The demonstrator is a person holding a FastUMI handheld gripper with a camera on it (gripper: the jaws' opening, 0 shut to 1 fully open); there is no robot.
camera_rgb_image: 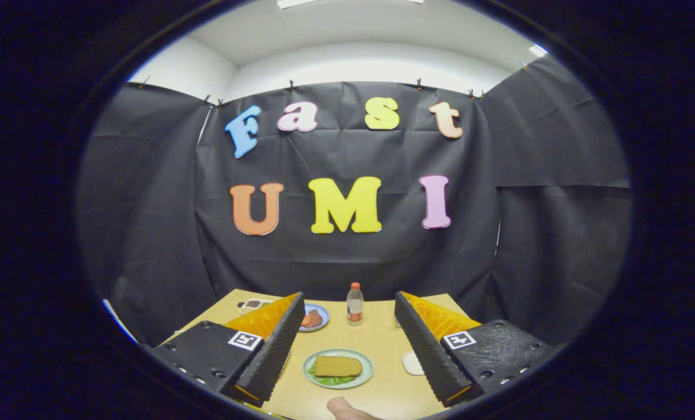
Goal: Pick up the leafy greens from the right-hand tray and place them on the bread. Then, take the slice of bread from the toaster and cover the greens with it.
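My gripper [347,344] stands open above the wooden table, its two fingers spread wide with nothing between them. Between and just ahead of the fingers sits a pale green plate [366,373]. On it lies a brown slice of bread [338,366] with leafy greens [331,380] showing under its near edge. The bread lies flat on the greens.
A small bottle [355,304] with a red cap stands beyond the plate near the table's far edge. A blue plate [314,318] with reddish food sits by the left finger. A small dish [252,304] is at the far left, a white object [411,363] by the right finger. A fingertip [347,409] shows at the near edge.
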